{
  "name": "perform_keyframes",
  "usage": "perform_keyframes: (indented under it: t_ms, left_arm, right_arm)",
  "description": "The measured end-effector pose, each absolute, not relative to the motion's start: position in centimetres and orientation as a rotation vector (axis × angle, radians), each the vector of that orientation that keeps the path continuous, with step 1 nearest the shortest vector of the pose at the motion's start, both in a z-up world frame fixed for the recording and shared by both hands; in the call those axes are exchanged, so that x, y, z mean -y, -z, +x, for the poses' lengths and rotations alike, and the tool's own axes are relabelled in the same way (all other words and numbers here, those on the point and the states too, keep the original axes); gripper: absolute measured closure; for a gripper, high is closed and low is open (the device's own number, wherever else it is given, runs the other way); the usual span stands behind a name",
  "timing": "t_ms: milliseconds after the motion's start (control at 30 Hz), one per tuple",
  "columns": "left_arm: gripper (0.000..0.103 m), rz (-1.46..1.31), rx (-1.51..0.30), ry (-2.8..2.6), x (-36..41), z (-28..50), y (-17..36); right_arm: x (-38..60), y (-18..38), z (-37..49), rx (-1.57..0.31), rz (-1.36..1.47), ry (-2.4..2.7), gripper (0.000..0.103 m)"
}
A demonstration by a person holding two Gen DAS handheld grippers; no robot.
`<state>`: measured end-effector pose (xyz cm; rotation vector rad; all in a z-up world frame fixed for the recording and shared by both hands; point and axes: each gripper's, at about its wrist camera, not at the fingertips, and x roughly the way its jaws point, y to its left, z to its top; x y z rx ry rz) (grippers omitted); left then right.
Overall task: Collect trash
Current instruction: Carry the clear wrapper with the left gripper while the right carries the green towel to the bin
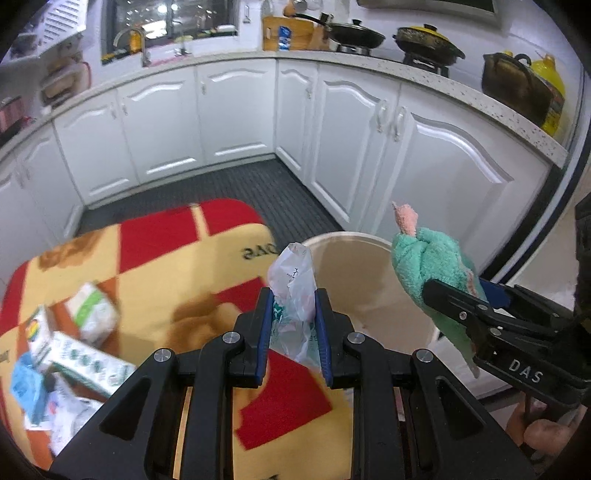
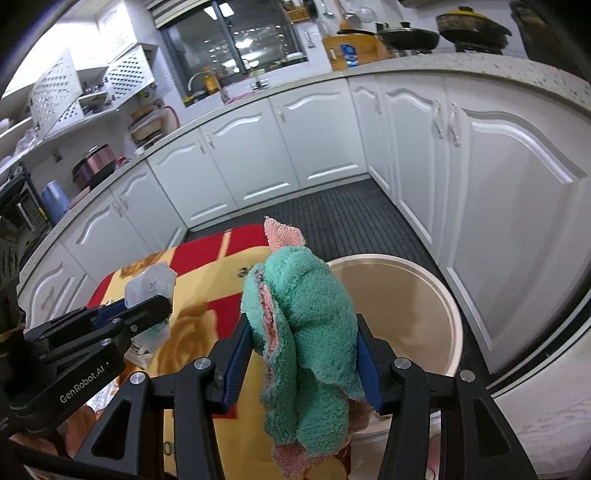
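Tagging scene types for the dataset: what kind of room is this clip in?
A home kitchen, most likely. White base cabinets run under an L-shaped countertop, a sink faucet stands below the window, and lidded pans sit on a gas stove.

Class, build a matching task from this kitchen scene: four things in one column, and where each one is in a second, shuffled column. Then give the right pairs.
Things
1. plastic bag
2. green towel
3. bin
4. cartons

Places
A. on the floor by the cabinets
B. in the right hand-held gripper
C. on the red-and-yellow mat
D. in the left hand-held gripper

Pairs: 1-D, 2-B, 3-A, 4-C
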<state>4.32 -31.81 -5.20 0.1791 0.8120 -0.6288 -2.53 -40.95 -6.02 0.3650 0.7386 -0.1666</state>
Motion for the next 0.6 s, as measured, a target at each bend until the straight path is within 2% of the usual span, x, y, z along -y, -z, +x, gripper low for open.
perform_keyframes:
  t_ms: [600]
  left_arm:
    - [0.083, 0.155, -0.924, 0.701, 35.9, 6.8, 9.4]
  right_arm:
    - [45.9, 10.8, -1.8, -0.835, 0.451, 0.239, 0.053]
